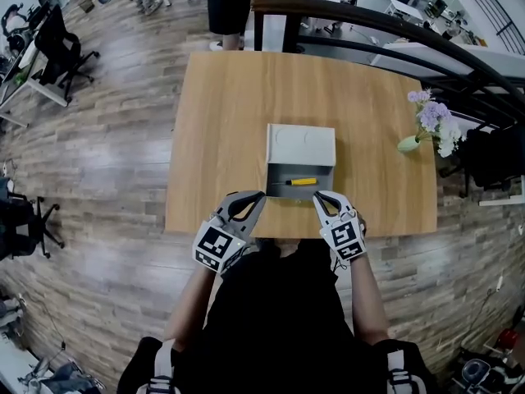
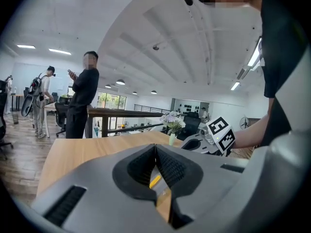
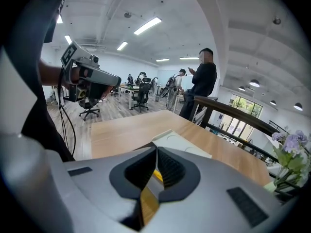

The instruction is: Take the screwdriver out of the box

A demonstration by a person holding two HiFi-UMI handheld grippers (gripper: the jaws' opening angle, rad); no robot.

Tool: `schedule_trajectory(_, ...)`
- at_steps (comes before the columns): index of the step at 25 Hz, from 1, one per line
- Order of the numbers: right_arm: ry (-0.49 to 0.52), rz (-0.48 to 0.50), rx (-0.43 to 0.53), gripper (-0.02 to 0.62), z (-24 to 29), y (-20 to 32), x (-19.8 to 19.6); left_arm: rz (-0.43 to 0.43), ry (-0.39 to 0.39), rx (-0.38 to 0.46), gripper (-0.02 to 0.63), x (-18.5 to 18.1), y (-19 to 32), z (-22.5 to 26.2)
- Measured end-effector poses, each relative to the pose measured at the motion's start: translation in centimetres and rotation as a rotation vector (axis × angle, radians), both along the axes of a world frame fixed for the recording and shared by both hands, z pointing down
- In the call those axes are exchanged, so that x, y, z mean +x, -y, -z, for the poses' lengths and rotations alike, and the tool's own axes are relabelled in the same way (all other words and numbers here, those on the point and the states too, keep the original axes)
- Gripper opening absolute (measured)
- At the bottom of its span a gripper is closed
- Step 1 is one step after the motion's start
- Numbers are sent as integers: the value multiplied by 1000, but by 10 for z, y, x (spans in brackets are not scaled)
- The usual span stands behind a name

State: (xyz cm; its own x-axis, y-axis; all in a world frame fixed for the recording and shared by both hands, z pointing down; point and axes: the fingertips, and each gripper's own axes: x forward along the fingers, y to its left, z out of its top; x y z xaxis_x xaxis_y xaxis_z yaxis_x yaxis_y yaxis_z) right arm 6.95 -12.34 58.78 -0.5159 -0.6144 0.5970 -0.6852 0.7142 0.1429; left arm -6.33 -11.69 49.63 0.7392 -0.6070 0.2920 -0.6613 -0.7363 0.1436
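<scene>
Head view: screwdriver [image 1: 301, 181] in box [image 1: 277, 176] lies beyond clenched left tongs [image 1: 260, 194] and right tongs [image 1: 317, 196].

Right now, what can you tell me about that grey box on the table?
The box is grey, plastic by the look, and open: its paler lid, with two round marks pressed in, lies flat, away from the person. Its darker inside holds one yellow screwdriver lying crosswise. It sits on the wooden table near the person's edge. The left gripper and right gripper, both shut, sit at its front corners; whether they touch it is unclear.
</scene>
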Motion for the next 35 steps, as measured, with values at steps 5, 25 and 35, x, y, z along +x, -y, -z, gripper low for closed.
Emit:
schedule_trajectory(5,-32,36,-17,28,-16,1,0,8,10,-2,22,6,6,1)
schedule_trajectory(25,-223,399,-242,37,-76,12,-4,127,0,-49,23,23,36,-4)
schedule_trajectory(35,-351,545,-295,57,-123,35,-6,212,-7,-82,23,10,51,-15)
